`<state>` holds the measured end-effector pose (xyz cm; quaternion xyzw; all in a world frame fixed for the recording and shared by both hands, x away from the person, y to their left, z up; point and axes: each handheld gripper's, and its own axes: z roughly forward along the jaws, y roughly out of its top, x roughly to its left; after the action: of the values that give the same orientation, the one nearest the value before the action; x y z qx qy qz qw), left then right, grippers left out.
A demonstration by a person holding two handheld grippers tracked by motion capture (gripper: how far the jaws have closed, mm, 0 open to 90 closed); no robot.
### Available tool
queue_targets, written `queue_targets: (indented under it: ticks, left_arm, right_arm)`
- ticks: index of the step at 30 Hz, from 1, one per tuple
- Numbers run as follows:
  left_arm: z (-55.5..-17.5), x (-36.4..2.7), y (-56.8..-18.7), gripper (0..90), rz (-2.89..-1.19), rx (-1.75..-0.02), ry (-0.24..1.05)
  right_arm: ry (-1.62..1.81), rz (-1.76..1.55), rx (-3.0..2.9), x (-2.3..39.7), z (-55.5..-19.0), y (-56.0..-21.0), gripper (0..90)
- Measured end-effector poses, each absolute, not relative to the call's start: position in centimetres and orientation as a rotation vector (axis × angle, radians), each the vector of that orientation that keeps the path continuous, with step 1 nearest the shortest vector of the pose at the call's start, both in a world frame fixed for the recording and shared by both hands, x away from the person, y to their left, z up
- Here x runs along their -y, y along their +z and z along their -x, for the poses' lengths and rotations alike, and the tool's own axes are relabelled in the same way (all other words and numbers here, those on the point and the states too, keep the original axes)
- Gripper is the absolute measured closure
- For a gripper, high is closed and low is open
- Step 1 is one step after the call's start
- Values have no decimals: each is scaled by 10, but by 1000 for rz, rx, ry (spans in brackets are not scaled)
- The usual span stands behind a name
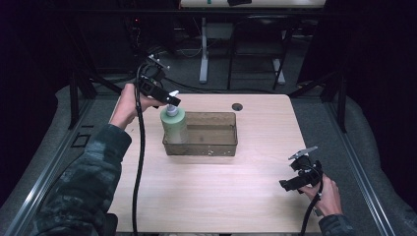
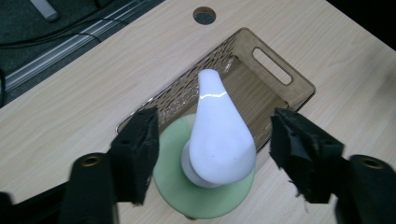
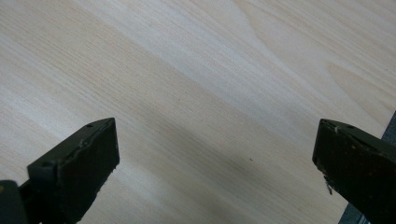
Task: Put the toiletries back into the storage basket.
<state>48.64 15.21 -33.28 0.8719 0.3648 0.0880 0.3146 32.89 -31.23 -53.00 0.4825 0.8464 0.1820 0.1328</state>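
Pale wood covers the desk (image 1: 206,191), seen from above with a person's forearms coming in from the near edge. Toward the far left corner, the left gripper (image 1: 169,100) hangs over a green pump bottle (image 1: 174,125). The bottle stands upright in the left end of a clear brownish tray (image 1: 216,146), which sits near the far edge of the desk.

In the left gripper view, the jaws stand apart on either side of the white pump head (image 2: 218,135), with a visible gap on each side, so nothing is gripped and the bottle stands free.

At the near right corner, the right gripper (image 1: 287,185) rests low over bare wood, well apart from the tray. In the right gripper view its jaws are spread wide with nothing between them.

The likely risk lies at the bottle. It is tall and stands close against the tray wall. If the left gripper pulls away at an angle, a jaw could catch the overhanging pump head and tip the bottle against the tray or over its rim.
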Motion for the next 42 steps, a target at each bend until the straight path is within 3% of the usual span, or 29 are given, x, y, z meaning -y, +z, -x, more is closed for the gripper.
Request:
queue_targets:
  ticks: [3,8,12,27,42]
  left_arm:
    - [-483,-154,-330,166,-2290,-970,243]
    - [-472,-158,-327,112,-2269,-970,261]
    - [-462,-161,-327,20,-2263,-964,270]
    - [-425,-175,-348,0,-2224,-959,276]
    - [-401,-190,-400,0,-2217,-1014,235]
  right_arm:
    - [528,-1400,-2455,312,-329,-530,1]
    - [518,-1391,-2452,313,-329,-529,1]
    - [518,-1390,-2451,313,-329,-529,1]
    - [519,-1386,-2452,312,-329,-529,2]
    - [518,-1389,-2459,311,-328,-529,1]
